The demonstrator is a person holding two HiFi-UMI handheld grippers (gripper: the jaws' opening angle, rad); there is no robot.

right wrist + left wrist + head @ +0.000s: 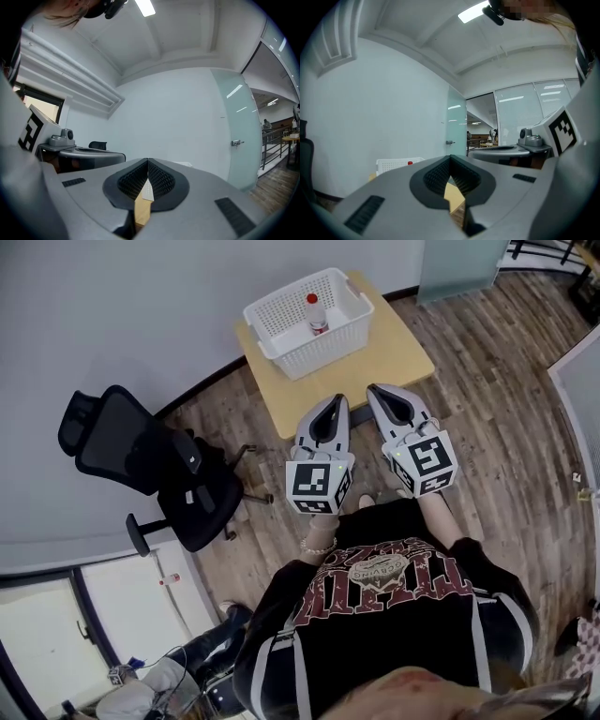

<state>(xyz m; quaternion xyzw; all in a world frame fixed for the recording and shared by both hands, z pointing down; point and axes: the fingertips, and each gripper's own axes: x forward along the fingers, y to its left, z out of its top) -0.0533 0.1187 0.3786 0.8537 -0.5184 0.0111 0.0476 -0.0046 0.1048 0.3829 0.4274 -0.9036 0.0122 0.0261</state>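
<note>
A wooden table [394, 352] stands by the wall, with a black chair [159, 470] well apart on its left. On the table sits a white basket [349, 326] with a bottle [316, 313] upright inside. The left gripper [337, 398] and right gripper [374, 389] hover side by side over the table's near edge, jaws pressed together and empty.

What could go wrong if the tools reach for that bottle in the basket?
The bottle stands upright in the basket, so a bump could tip it. The left tool and right tool are both shut and close together; they might knock each other, or shove the basket along the table.
</note>
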